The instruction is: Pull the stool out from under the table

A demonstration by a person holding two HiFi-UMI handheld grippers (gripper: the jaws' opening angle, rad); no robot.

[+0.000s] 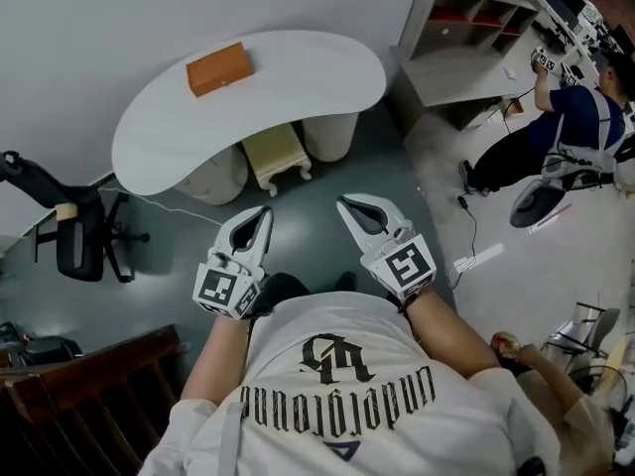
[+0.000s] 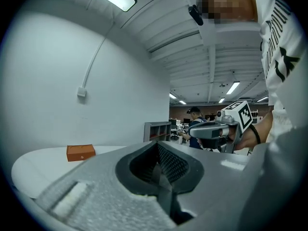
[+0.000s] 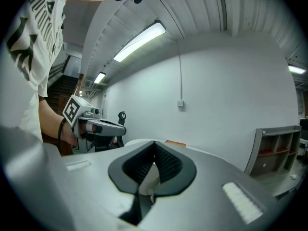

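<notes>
A cream stool [image 1: 276,154] with carved legs stands half under the front edge of the white kidney-shaped table [image 1: 298,72], between two round white table pedestals. My left gripper [image 1: 263,211] is shut and empty, a short way in front of the stool. My right gripper [image 1: 344,204] is also shut and empty, to the right of the left one and level with it. Both point towards the table. In the left gripper view the table [image 2: 38,165] shows beyond the shut jaws, and the right gripper [image 2: 195,130] hangs beside it. The right gripper view shows the left gripper [image 3: 122,129].
An orange box [image 1: 219,68] lies on the table. A black office chair [image 1: 74,231] stands at the left, a dark wooden railing [image 1: 89,380] at the lower left. Grey shelves [image 1: 466,38] stand at the right, with a seated person [image 1: 566,132] and a floor fan [image 1: 539,202] beyond.
</notes>
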